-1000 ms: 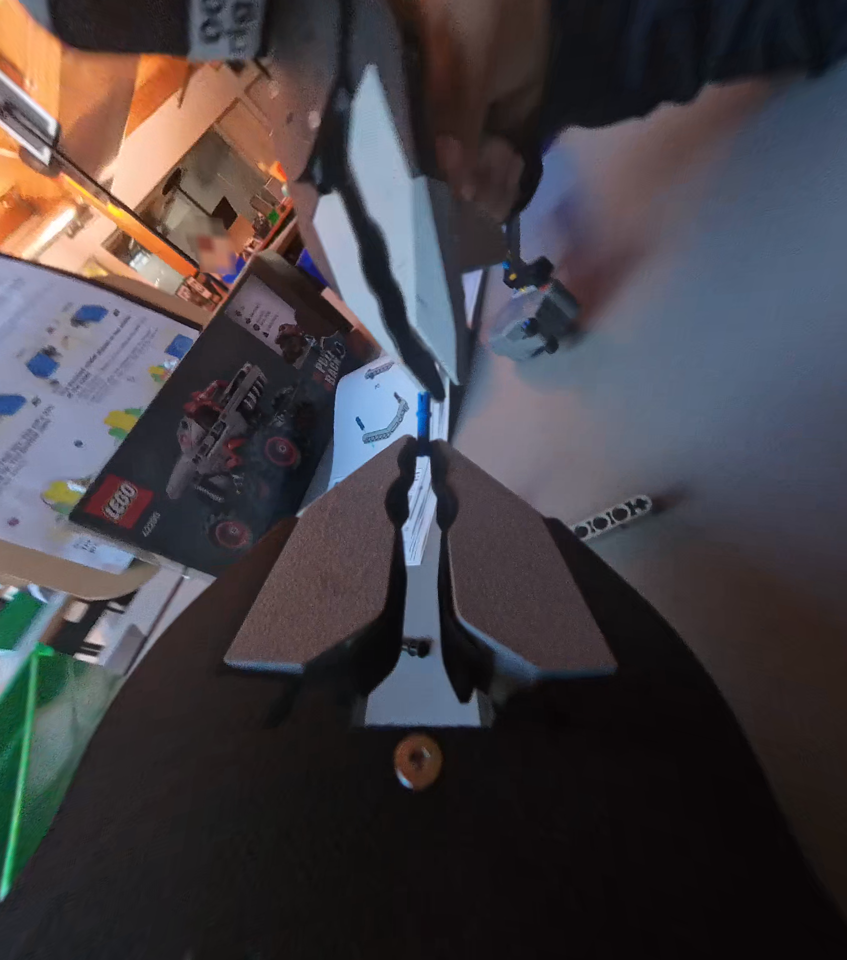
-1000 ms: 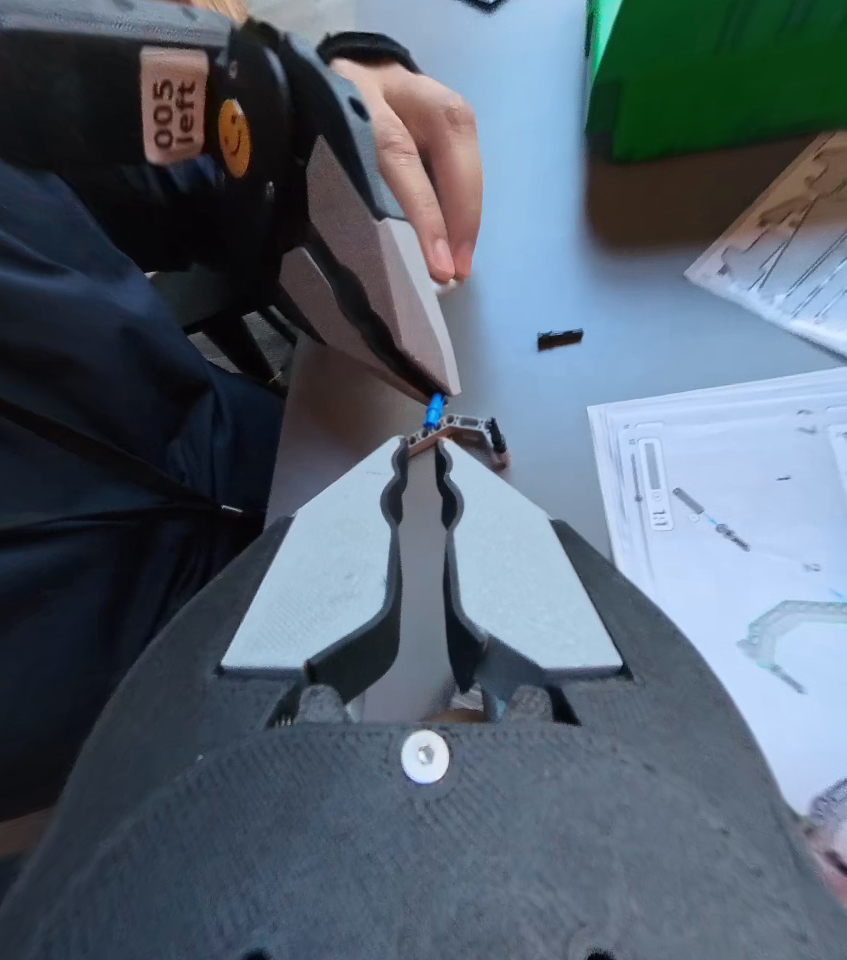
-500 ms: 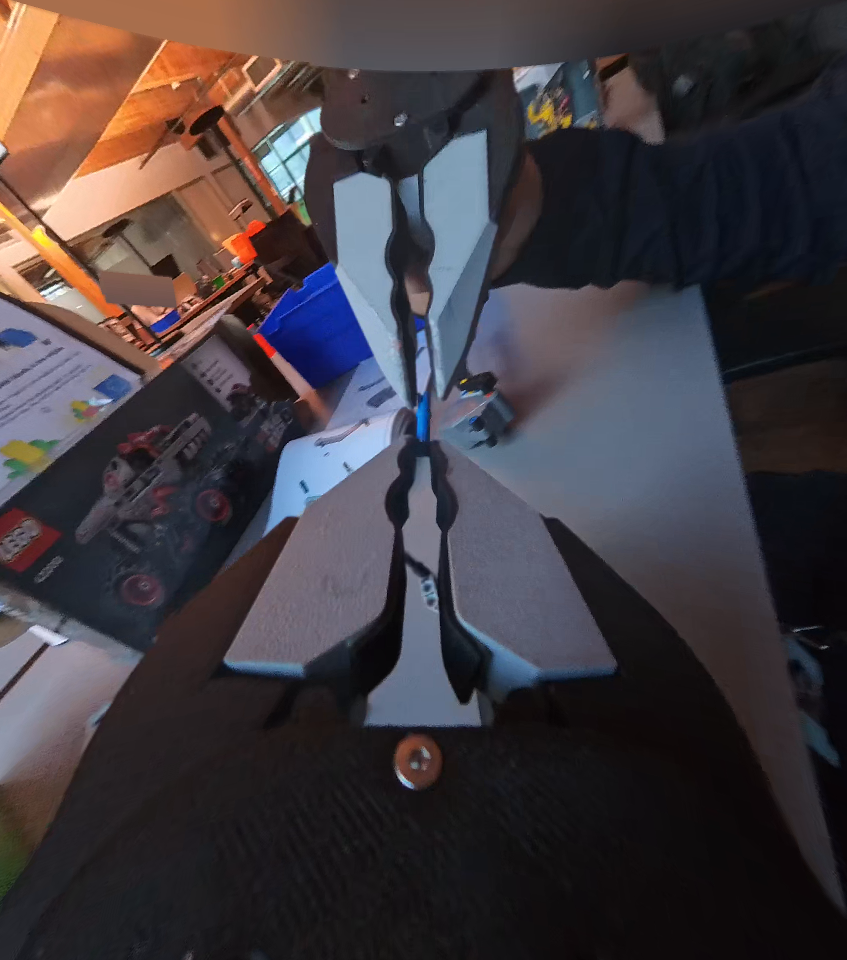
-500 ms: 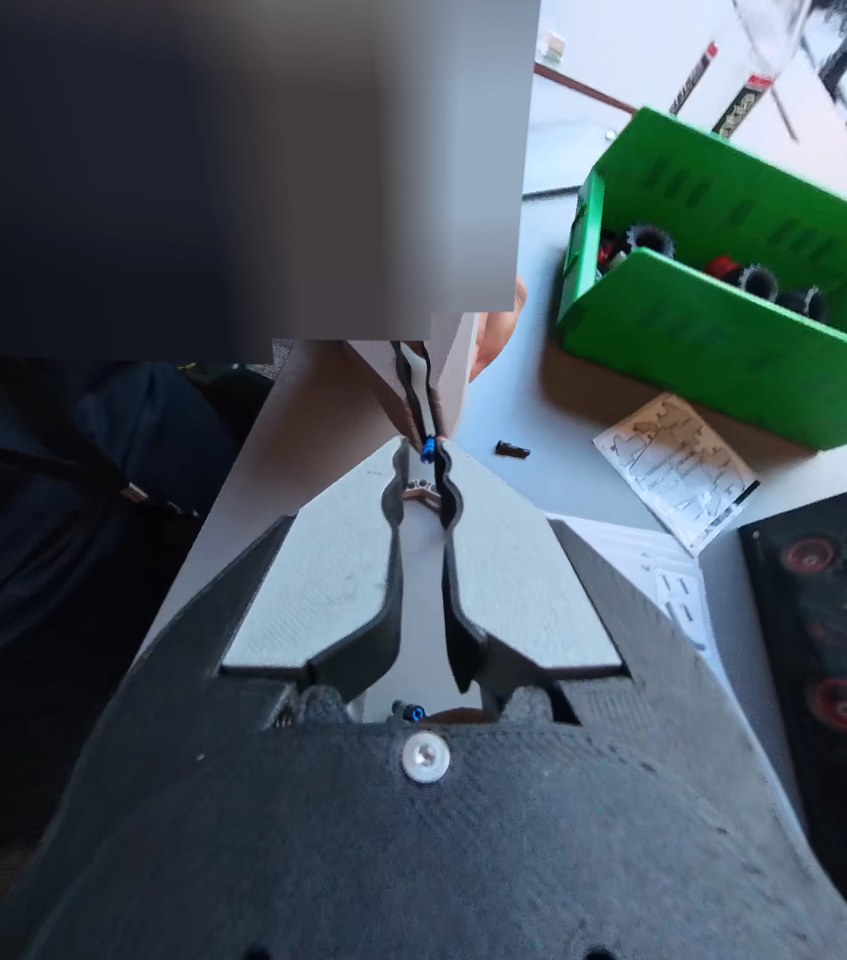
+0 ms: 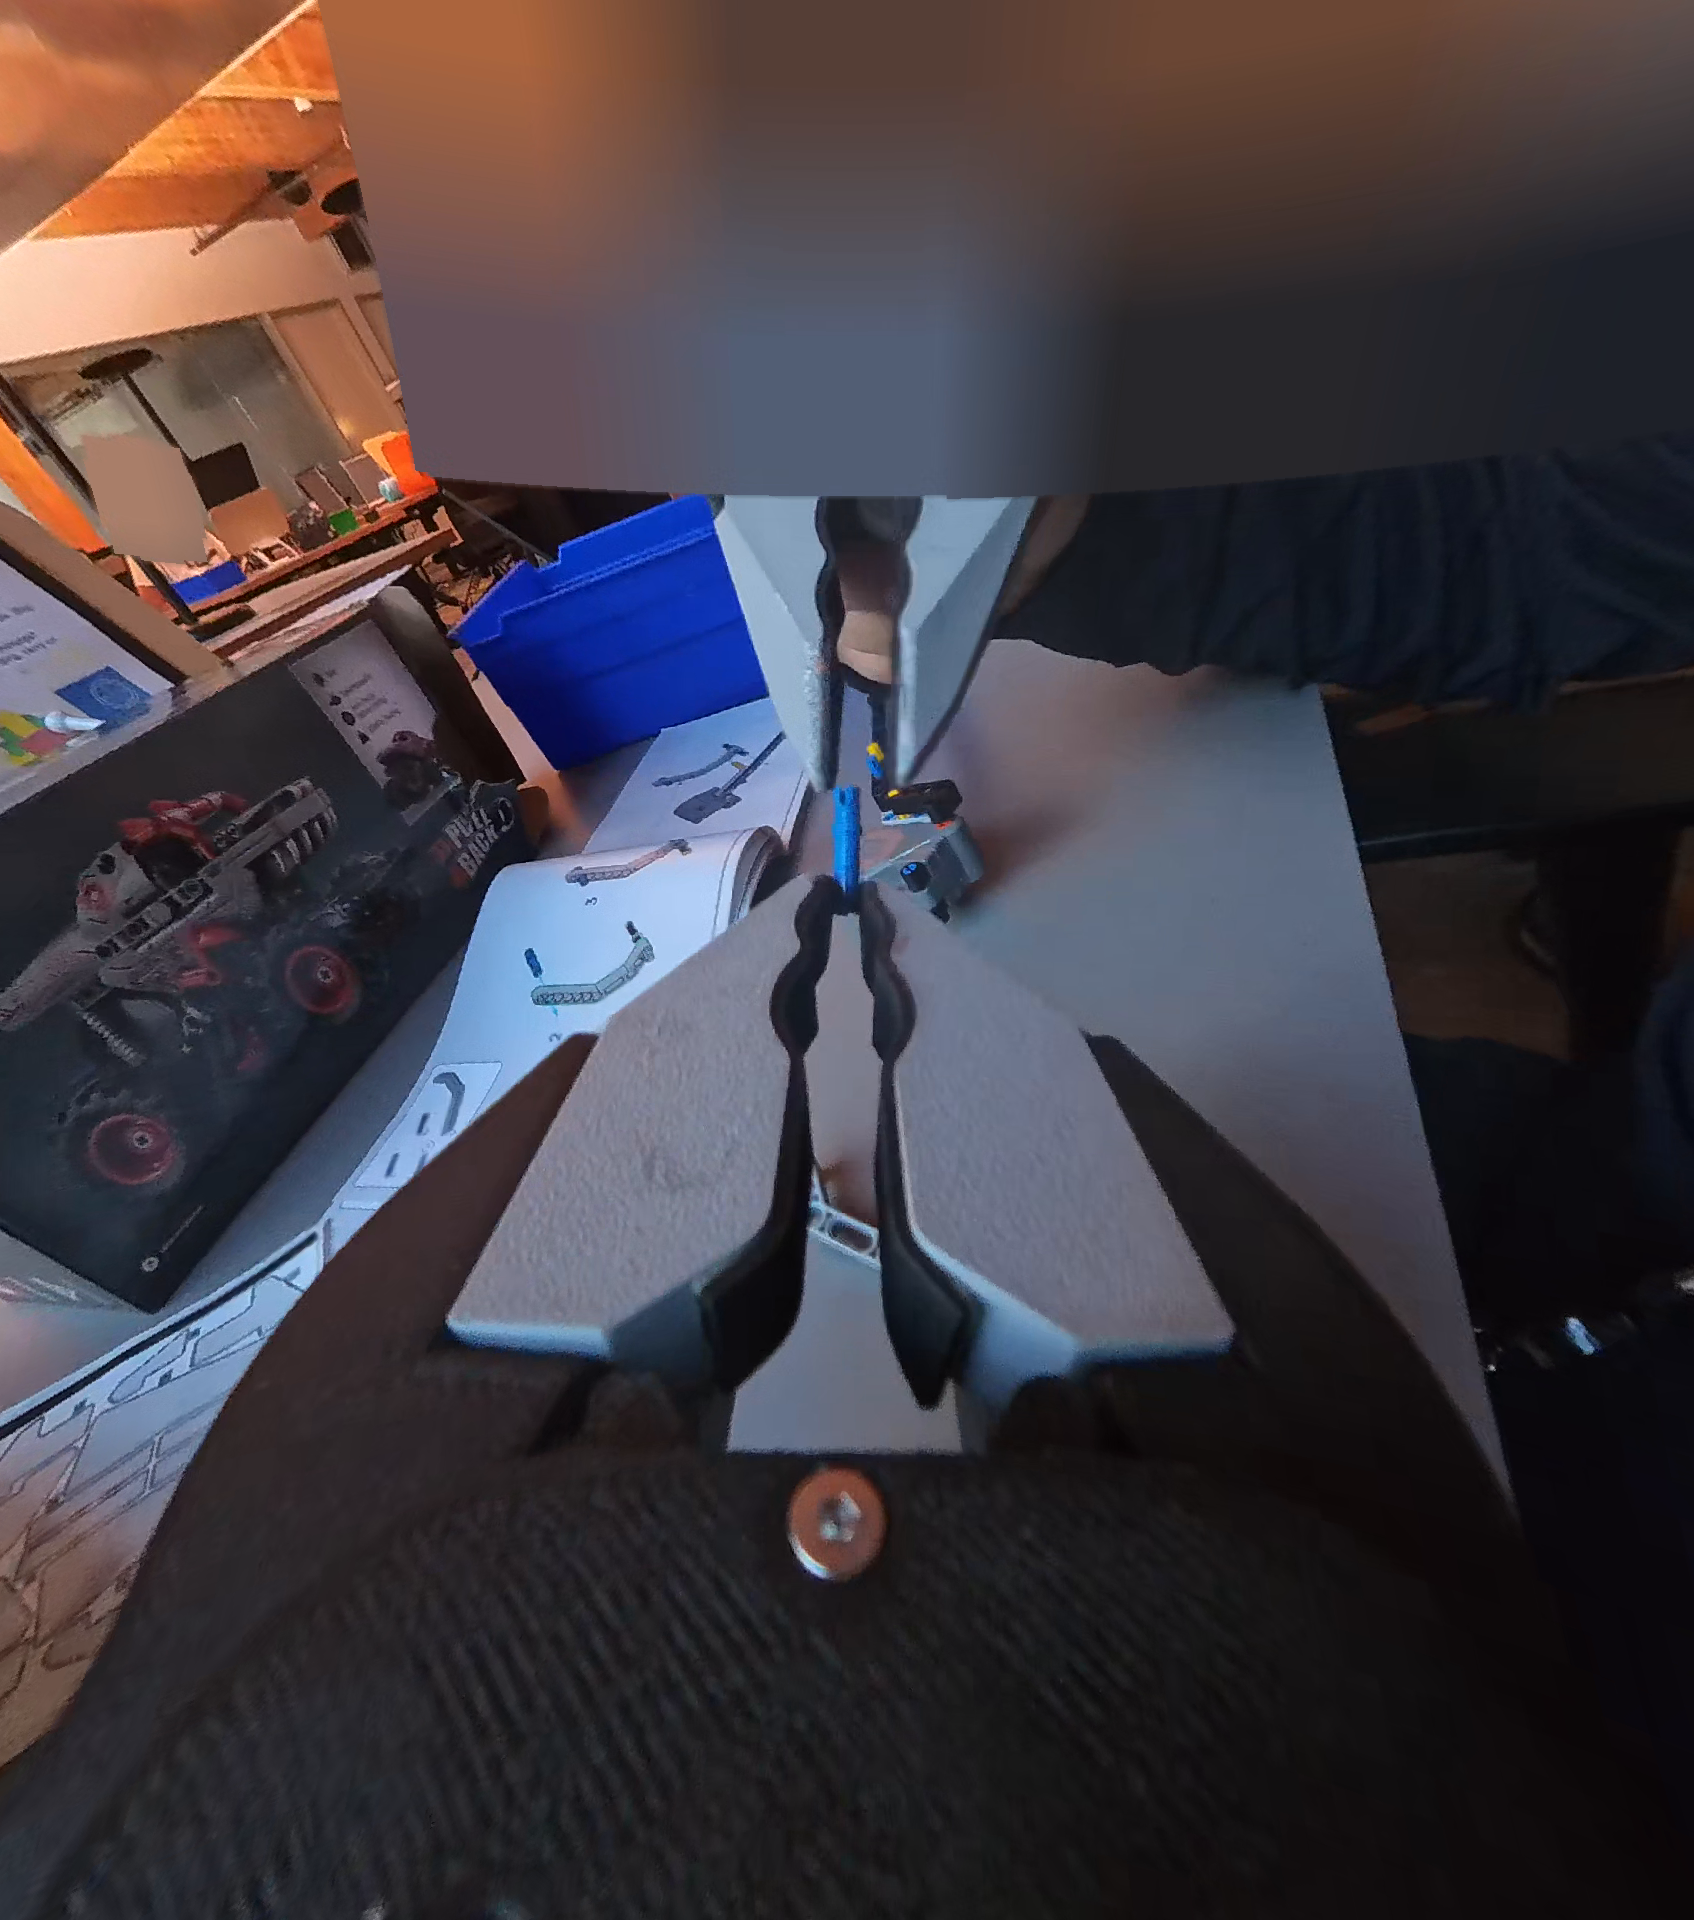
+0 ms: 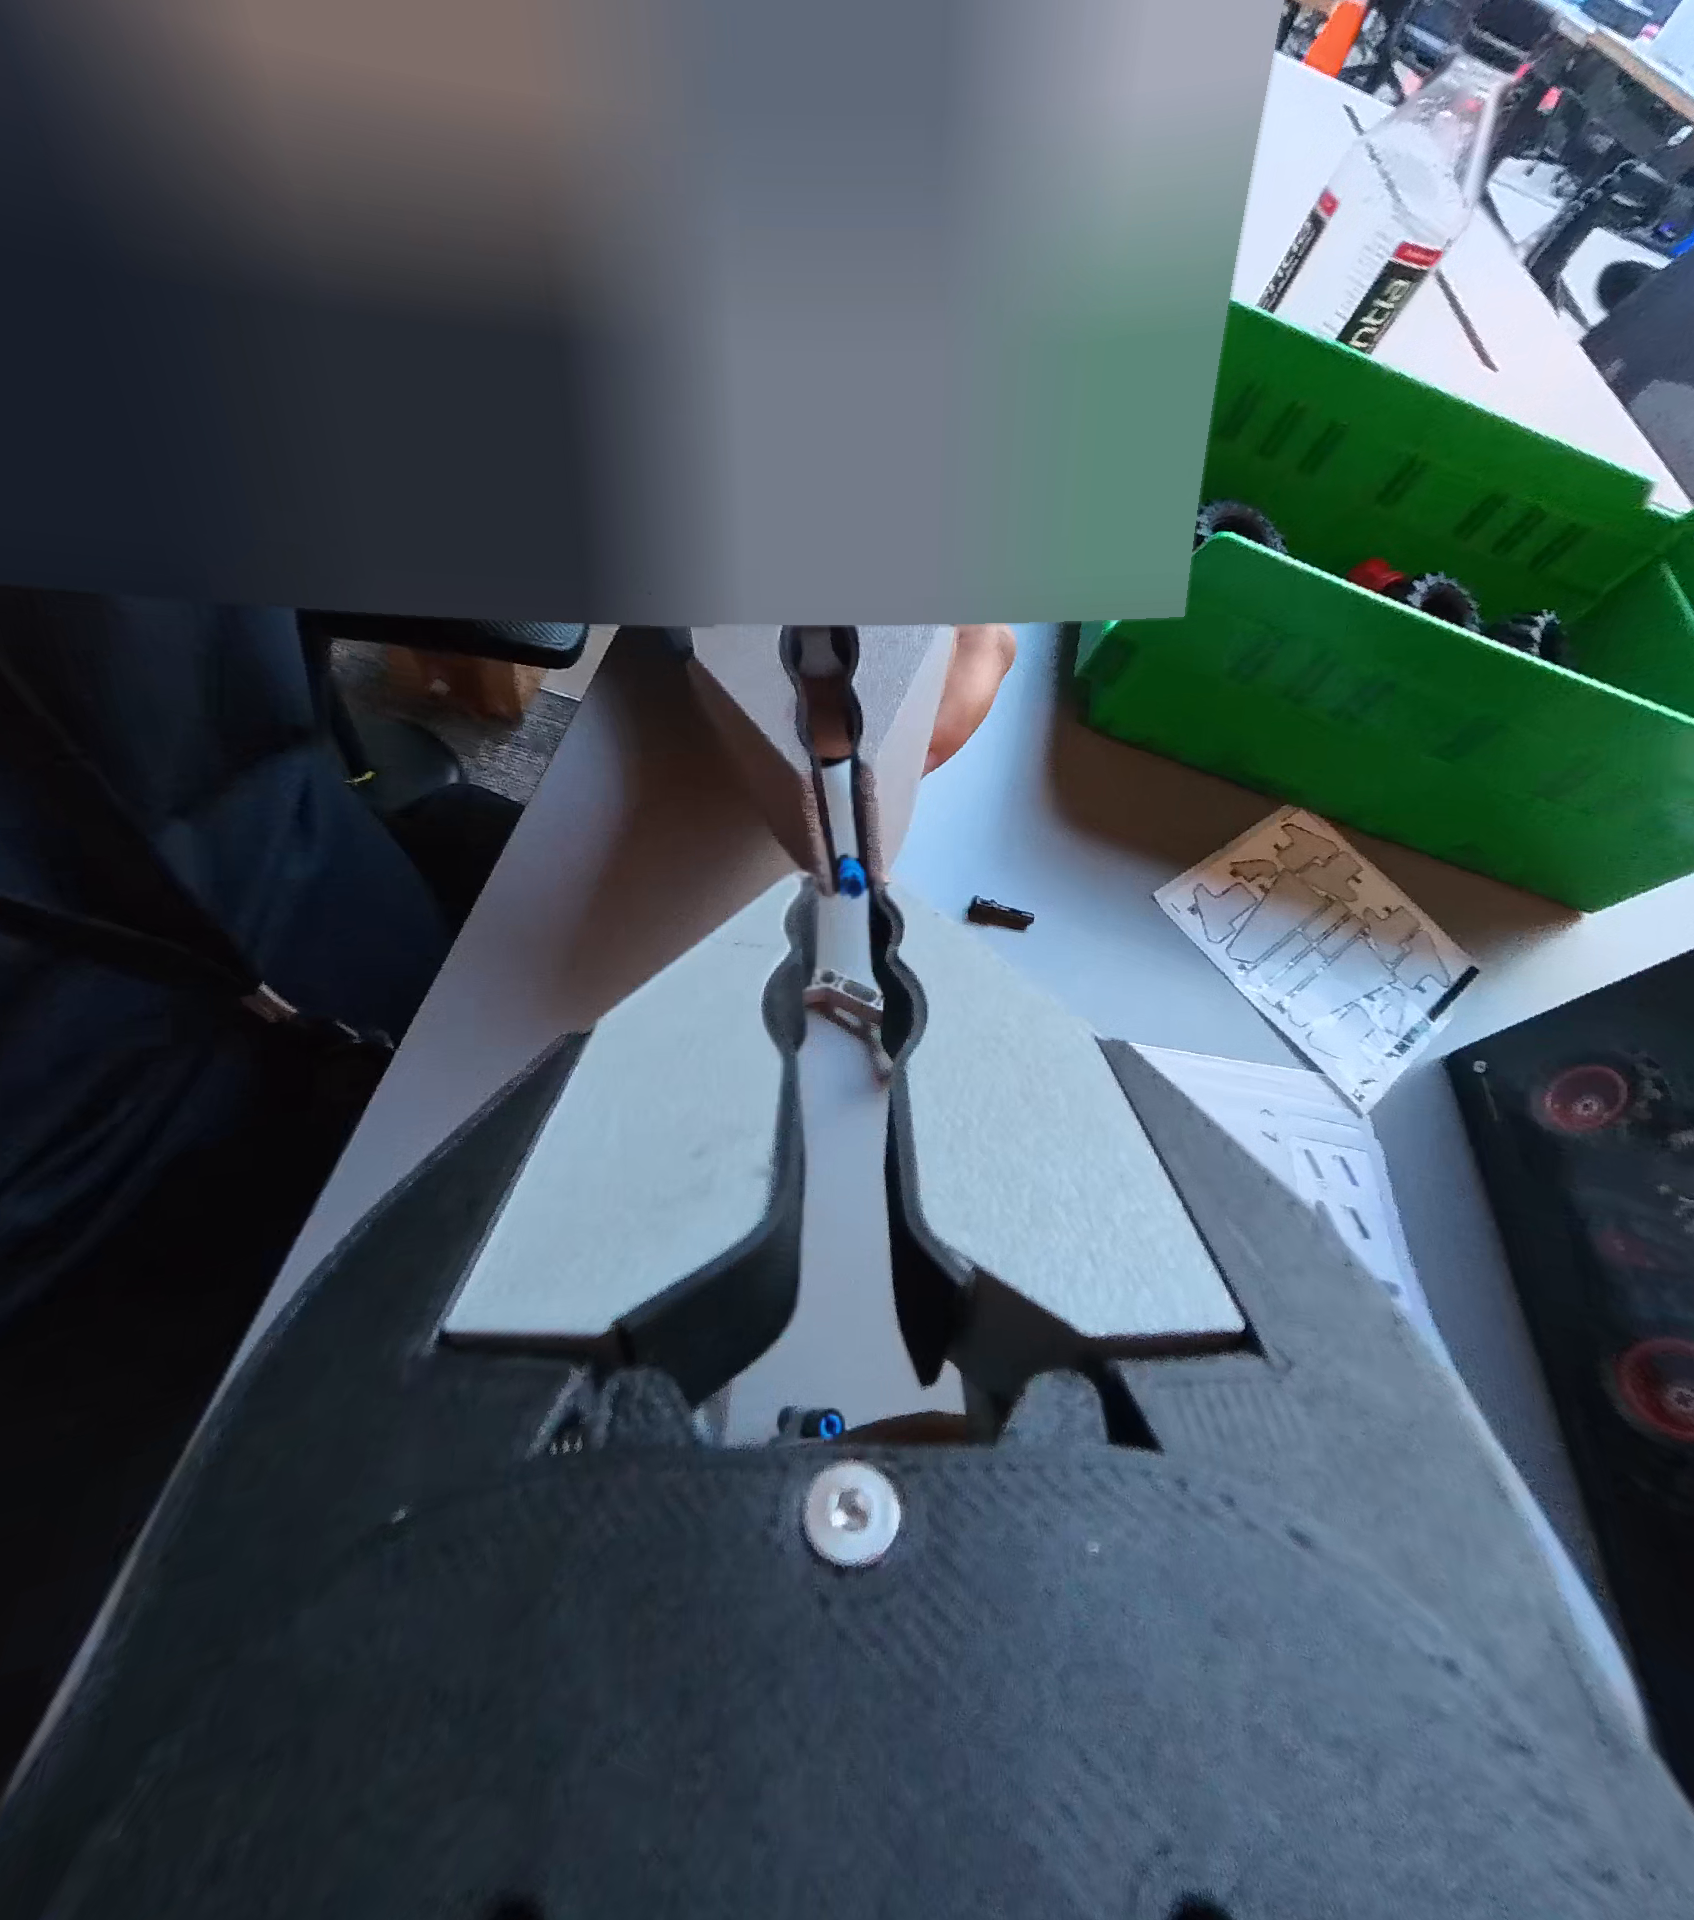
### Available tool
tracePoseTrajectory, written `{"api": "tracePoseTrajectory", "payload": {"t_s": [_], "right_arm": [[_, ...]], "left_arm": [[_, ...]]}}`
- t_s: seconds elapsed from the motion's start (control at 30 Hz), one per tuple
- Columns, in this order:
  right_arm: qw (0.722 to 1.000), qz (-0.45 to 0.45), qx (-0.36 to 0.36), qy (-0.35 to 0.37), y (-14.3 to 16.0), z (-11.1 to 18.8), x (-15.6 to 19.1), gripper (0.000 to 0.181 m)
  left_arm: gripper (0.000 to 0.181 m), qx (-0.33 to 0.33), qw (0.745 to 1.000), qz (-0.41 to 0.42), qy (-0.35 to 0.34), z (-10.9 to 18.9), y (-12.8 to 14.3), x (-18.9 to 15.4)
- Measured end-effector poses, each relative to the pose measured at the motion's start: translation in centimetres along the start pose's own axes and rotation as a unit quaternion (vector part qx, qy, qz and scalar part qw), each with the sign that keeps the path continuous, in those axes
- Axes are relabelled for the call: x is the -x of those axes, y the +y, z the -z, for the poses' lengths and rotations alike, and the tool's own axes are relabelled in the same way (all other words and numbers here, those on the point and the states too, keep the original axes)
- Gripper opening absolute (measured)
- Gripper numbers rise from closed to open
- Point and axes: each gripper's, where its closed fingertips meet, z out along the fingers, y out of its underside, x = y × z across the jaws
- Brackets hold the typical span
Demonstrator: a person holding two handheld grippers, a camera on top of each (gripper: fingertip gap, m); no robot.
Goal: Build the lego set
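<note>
My left gripper [image 5: 845,902] is shut on a small blue pin [image 5: 845,840] that sticks out past its tips. My right gripper [image 6: 843,891] faces it tip to tip, with its jaws a narrow gap apart and nothing held. It shows in the left wrist view [image 5: 864,774] just above the pin's free end. The pin [image 6: 849,876] sits at my right gripper's tips. A grey angled beam [image 6: 848,1003] lies on the table under both grippers. A small grey assembly [image 5: 931,854] with black and yellow parts stands on the table behind the pin.
The open instruction booklet [image 5: 614,935] and the dark set box [image 5: 178,935] lie to the left, with a blue bin [image 5: 614,634] behind them. A green bin [image 6: 1445,727] holds wheels. A sticker sheet [image 6: 1316,956], a loose black pin [image 6: 999,912] and a bottle [image 6: 1383,208] lie nearby. Both grippers' tips are close together, under 4 cm apart.
Both grippers have swung from looking down at the table to a more level pose, facing each other tip to tip. The blue pin has stayed in my left gripper.
</note>
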Motion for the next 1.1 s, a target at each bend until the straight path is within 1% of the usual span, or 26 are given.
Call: {"api": "tracePoseTrajectory", "payload": {"t_s": [0.1, 0.33, 0.47, 0.67, 0.83, 0.97, 1.1], "right_arm": [[1.000, 0.004, -0.001, 0.003, -0.1, 0.1, 0.0, 0.008], [1.000, 0.013, -0.002, -0.005, -0.3, -0.5, 0.8, 0.003], [1.000, 0.020, -0.008, 0.000, -0.5, -0.7, 0.9, 0.000], [1.000, 0.015, -0.014, -0.001, -0.7, -1.0, 1.0, 0.000], [1.000, 0.004, -0.026, -0.006, -1.0, -1.3, 1.1, 0.006], [1.000, 0.004, -0.026, -0.007, -1.0, -1.6, 1.1, 0.007], [1.000, 0.016, -0.021, -0.005, -0.9, -1.6, 1.3, 0.002]], "left_arm": [[0.003, -0.005, 1.000, 0.005, 0.005, 0.0, -0.1, -0.1], [0.003, -0.039, 0.999, -0.003, 0.024, 0.2, -1.2, -0.8], [0.003, -0.033, 0.999, 0.000, 0.031, 0.1, -1.0, -1.0], [0.003, -0.029, 0.999, -0.002, 0.030, 0.0, -0.9, -1.0], [0.003, -0.021, 0.999, -0.005, 0.032, 0.0, -0.7, -1.1], [0.003, -0.011, 0.999, -0.011, 0.035, -0.2, -0.4, -1.3], [0.003, -0.003, 0.999, -0.010, 0.036, -0.3, -0.1, -1.4]]}}
